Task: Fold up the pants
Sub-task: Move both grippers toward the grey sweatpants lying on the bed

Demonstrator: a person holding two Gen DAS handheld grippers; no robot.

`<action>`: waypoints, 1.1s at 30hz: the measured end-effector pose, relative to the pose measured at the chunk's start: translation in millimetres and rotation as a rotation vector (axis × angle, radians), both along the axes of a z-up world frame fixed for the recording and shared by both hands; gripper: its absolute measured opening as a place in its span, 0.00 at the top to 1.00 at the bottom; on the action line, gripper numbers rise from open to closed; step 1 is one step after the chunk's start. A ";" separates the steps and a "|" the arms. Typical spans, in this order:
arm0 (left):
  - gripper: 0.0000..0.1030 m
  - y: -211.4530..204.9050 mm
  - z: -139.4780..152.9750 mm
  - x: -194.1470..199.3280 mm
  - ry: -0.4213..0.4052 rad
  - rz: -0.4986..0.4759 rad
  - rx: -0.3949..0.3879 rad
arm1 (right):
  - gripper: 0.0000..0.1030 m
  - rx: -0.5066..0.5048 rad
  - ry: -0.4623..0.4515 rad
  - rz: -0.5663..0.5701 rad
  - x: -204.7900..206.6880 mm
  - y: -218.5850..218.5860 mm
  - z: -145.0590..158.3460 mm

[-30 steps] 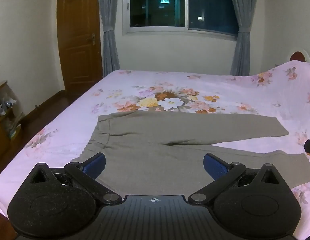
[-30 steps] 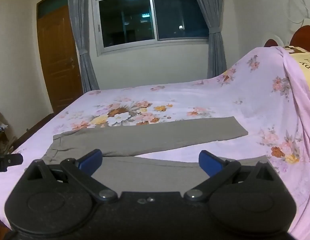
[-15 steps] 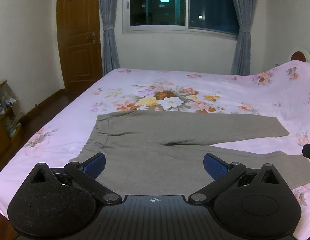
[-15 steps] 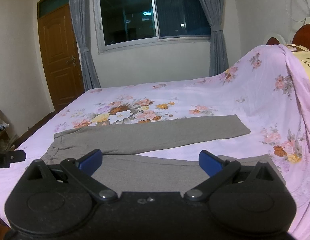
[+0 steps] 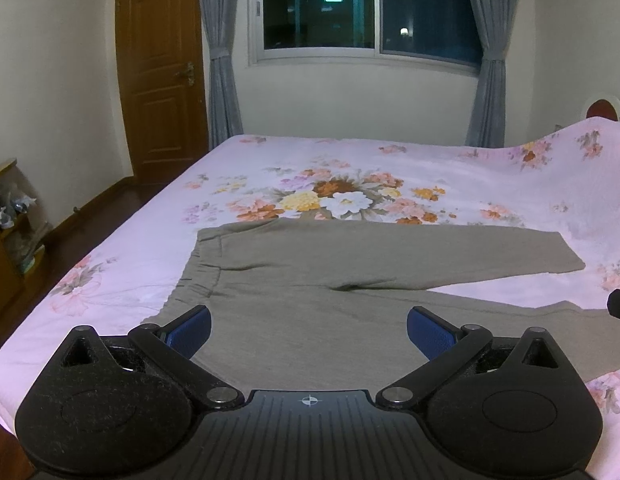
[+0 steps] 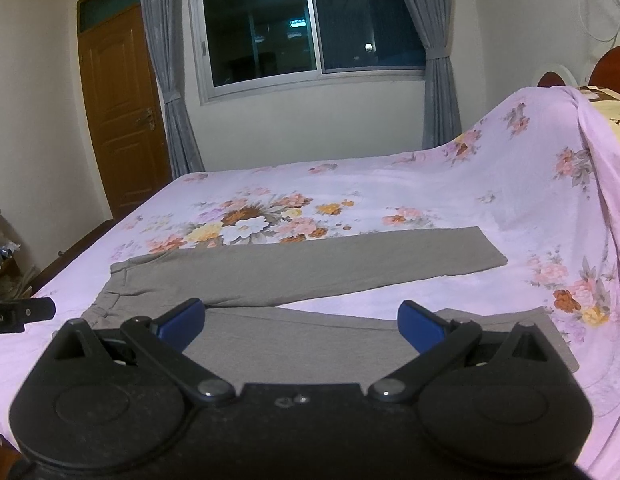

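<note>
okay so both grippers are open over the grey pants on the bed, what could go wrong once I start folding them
1. The pants lie on a loose floral bedsheet; the open left gripper or right gripper could pinch sheet together with fabric.
2. The legs are splayed apart, so the near leg may land askew on the far leg.
3. The waistband is bunched; folding now would likely trap those wrinkles.

Both wrist views sit low at the near bed (image 5: 158, 240) edge, facing across it toward the window (image 5: 370, 8). Left view looks over the pants (image 5: 310, 300) waist end, right view over the leg end (image 6: 490, 332). Both share pants, window, door (image 6: 122, 120).
</note>
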State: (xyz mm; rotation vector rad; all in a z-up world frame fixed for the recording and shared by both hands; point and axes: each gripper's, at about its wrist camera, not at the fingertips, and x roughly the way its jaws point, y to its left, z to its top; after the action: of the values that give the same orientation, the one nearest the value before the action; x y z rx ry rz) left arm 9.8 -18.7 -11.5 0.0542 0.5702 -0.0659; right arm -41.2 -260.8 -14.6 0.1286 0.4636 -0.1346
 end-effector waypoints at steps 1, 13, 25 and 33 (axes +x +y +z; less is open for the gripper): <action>0.00 0.1 -0.6 0.3 0.001 0.000 -0.001 | 0.00 0.000 0.000 0.001 0.2 0.7 -1.5; 0.00 2.1 -0.3 9.7 0.008 0.011 0.006 | 0.00 0.004 -0.019 -0.002 3.9 2.3 -3.7; 0.00 6.4 -6.5 36.1 0.018 0.026 0.027 | 0.00 -0.008 -0.020 0.028 27.0 5.7 -1.8; 0.00 9.1 -7.0 59.3 0.018 0.036 0.053 | 0.00 -0.014 -0.025 0.053 48.3 10.1 -4.0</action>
State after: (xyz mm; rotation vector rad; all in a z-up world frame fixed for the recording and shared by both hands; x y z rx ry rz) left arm 69.1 -9.6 -18.5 0.0954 0.5906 -0.0162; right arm 7.2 -250.7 -18.6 0.1041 0.4409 -0.0842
